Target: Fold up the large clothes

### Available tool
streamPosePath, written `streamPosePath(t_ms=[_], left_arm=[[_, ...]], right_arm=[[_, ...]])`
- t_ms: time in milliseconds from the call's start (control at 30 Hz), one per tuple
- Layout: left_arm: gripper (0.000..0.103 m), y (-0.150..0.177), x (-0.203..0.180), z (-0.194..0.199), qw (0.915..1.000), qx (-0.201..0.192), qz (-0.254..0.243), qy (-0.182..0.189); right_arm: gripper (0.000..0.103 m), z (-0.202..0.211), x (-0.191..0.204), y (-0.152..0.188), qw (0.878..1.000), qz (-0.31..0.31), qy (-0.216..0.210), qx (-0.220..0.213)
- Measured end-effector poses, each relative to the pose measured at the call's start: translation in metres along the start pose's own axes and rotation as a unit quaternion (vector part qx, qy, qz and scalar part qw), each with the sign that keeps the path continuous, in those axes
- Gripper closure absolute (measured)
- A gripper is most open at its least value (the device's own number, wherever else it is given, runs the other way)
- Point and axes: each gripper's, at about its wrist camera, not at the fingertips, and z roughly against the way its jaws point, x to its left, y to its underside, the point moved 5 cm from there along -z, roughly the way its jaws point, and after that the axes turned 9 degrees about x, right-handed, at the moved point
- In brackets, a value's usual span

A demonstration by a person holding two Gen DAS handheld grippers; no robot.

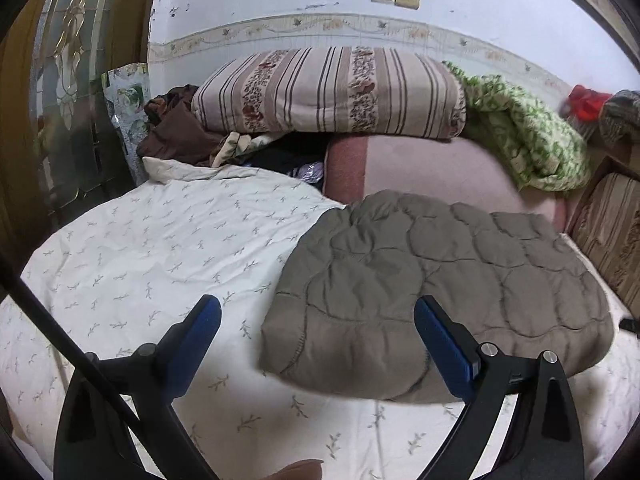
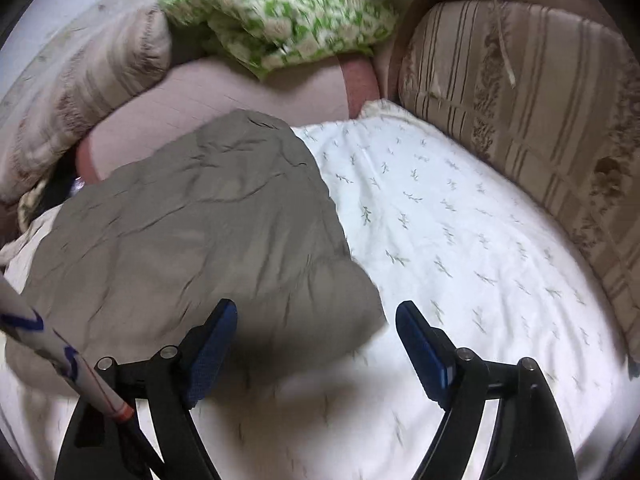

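Folded jacket [image 1: 436,292] on bed [image 1: 140,248], grippers apart.

Left gripper [image 1: 318,320] jaws wide apart, nothing between the pads. Folded grey quilted coat [image 1: 432,292] lies on white sprig-print sheet [image 1: 140,248]. Striped quilt [image 1: 328,92] behind, against wall.

Blurred beyond the fingers [image 2: 212,344]: green blanket [image 2: 280,16]. Cut off right of them: striped cushion [image 2: 540,120].

striped quilt [image 1: 328,92] beside green blanket [image 1: 528,132], both on leaf-print sheet [image 1: 160,248].
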Motion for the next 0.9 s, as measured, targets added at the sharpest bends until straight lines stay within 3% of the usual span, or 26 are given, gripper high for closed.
streamPosePath(t_ms=[200,400,500,600,700,900], left_arm=[[0.006,0.01,-0.016,0.056,0.9999,-0.01,-0.002,-0.004],[0.006,0.05,-0.029,0.113,0.9994,0.028,0.003,0.02],[0.006,0.067,-0.04,0.13,0.9979,0.06,-0.023,0.007],[0.006,0.083,-0.052,0.142,0.9947,0.095,-0.025,0.029],[0.006,0.098,-0.065,0.149,0.9908,0.122,-0.014,0.056],[0.006,0.109,-0.087,0.162,0.9931,0.105,-0.047,0.024]], right_arm=[[0.017,0.05,0.011,0.071,0.999,0.039,0.003,-0.01],[0.017,0.07,0.031,0.121,0.997,0.077,-0.015,-0.001],[0.017,0.076,0.042,0.137,0.996,0.082,-0.039,0.008],[0.017,0.086,0.048,0.148,0.995,0.095,-0.043,-0.004],[0.017,0.098,0.048,0.156,0.994,0.106,-0.022,-0.028],[0.016,0.119,0.029,0.165,0.993,0.104,0.017,-0.053]])
